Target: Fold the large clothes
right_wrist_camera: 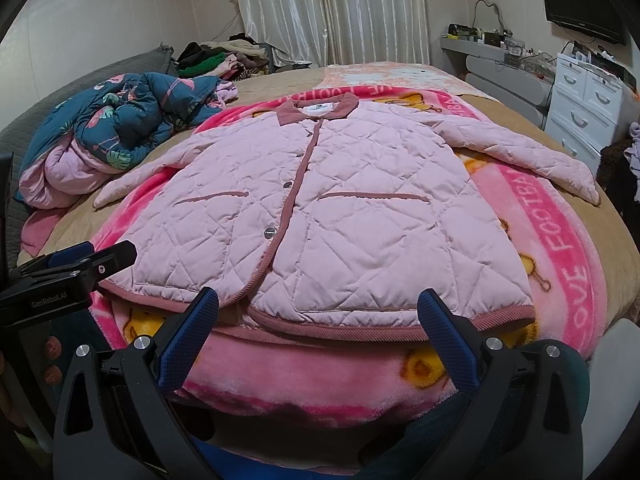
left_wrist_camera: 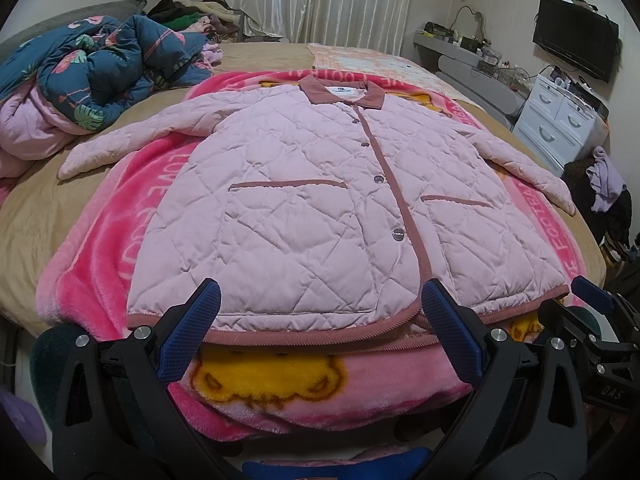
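Note:
A pink quilted jacket (left_wrist_camera: 304, 200) with a dusty-rose collar and trim lies flat, front up and buttoned, on a pink cartoon blanket (left_wrist_camera: 132, 208); both sleeves are spread out to the sides. It also shows in the right wrist view (right_wrist_camera: 360, 216). My left gripper (left_wrist_camera: 320, 300) is open and empty, hovering just before the jacket's bottom hem, left of centre. My right gripper (right_wrist_camera: 320, 304) is open and empty before the hem's right part. The right gripper shows at the left wrist view's right edge (left_wrist_camera: 592, 300), and the left gripper at the right wrist view's left edge (right_wrist_camera: 92, 256).
The blanket (right_wrist_camera: 560, 240) lies on a tan-covered bed (left_wrist_camera: 48, 208). A crumpled blue floral quilt (left_wrist_camera: 100, 68) sits at the bed's far left, with a clothes pile (left_wrist_camera: 188, 16) behind it. A white drawer unit (left_wrist_camera: 560, 120), a shelf and a wall TV (left_wrist_camera: 576, 36) stand at the right.

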`<state>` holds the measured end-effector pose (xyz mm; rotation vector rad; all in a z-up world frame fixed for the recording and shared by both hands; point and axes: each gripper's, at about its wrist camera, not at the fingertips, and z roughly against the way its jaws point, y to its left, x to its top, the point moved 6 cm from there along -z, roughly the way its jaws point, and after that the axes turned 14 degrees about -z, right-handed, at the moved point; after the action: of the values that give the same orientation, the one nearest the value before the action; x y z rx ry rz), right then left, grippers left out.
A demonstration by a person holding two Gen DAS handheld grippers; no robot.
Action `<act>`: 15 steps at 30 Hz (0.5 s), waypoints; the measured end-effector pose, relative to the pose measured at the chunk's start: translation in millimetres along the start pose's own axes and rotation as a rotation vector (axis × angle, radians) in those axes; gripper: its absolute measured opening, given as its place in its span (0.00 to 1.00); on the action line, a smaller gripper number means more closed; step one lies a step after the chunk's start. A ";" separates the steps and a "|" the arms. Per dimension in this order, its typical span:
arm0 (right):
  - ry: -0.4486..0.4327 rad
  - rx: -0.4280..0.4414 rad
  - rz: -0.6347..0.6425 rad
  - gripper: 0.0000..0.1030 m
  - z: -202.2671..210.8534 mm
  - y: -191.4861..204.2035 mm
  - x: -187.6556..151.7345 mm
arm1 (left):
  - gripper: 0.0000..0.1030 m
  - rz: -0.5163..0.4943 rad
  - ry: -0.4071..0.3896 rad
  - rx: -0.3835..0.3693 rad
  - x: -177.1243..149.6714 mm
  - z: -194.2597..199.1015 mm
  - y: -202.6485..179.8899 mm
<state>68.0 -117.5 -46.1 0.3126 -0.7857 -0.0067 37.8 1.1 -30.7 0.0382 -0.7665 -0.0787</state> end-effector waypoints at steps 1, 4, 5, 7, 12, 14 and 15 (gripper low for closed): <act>0.000 0.001 0.000 0.96 -0.3 -0.7 0.3 | 0.91 -0.001 0.001 0.000 0.2 0.3 -0.1; 0.001 0.002 0.001 0.96 -0.6 0.1 0.0 | 0.91 -0.002 0.002 -0.001 0.3 0.0 -0.2; 0.002 0.002 0.000 0.96 -0.7 -0.6 0.4 | 0.91 -0.002 0.003 -0.001 0.7 0.3 0.1; 0.007 0.000 0.000 0.96 -2.1 0.3 1.1 | 0.91 -0.002 0.007 -0.003 4.6 2.4 2.2; 0.019 -0.005 0.009 0.96 -7.8 5.9 5.8 | 0.91 -0.011 -0.001 -0.006 16.2 -0.4 -0.6; 0.021 -0.001 0.006 0.96 -9.9 5.7 11.9 | 0.91 -0.016 0.002 -0.008 20.5 -4.5 -0.7; 0.023 -0.002 0.006 0.96 -11.3 5.9 14.1 | 0.91 -0.021 0.003 -0.006 24.5 -7.7 -1.0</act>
<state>85.2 -110.5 -42.1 0.3078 -0.7642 0.0021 60.6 -1.9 -19.4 0.0401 -0.7630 -0.1007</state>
